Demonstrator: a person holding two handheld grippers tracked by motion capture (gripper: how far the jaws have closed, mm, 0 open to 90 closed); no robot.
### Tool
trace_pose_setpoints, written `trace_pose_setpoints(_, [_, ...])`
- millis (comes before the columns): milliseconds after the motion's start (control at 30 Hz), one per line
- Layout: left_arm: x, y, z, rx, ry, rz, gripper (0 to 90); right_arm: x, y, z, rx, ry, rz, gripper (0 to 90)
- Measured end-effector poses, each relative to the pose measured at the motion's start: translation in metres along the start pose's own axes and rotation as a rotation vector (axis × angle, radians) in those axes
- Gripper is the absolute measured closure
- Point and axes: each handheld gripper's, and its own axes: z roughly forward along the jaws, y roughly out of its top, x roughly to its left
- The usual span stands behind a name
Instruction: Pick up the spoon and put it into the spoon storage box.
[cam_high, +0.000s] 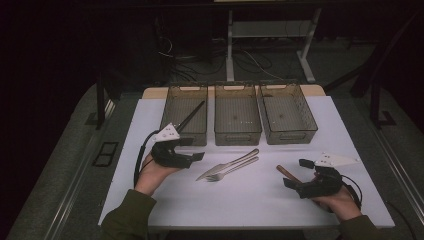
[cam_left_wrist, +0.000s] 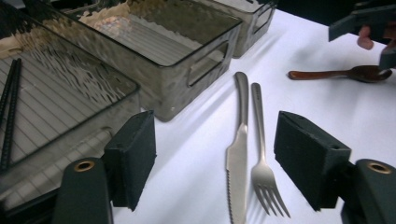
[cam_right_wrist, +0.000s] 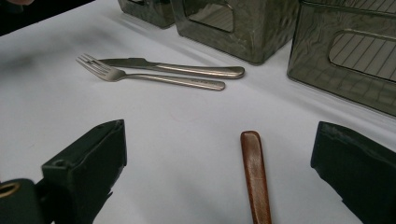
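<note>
Table (cam_high: 240, 200): white, lit | room dark | floor cables (cam_high: 200, 62) behind

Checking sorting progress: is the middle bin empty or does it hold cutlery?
Empty. The middle bin shows only its bare ribbed floor, while the knife and fork lie on the table before it.

The wooden spoon's (cam_right_wrist: 254, 175) bowl is cut off by the bottom edge.
</note>
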Motion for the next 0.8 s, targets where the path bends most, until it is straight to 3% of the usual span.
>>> trace_pose_setpoints(367, [-0.013,-0.029,-0.008,-0.02,0.028,0.018,13.5,0.0,0.001,0.001,-0.001,0.001,-0.001,3.0])
trace_pose_setpoints(800, [-0.029,-0.057,-0.014,-0.006,0.023,-0.011,0.9,0.0,0.0,-0.005,-0.007,0.003,0.006,3.0])
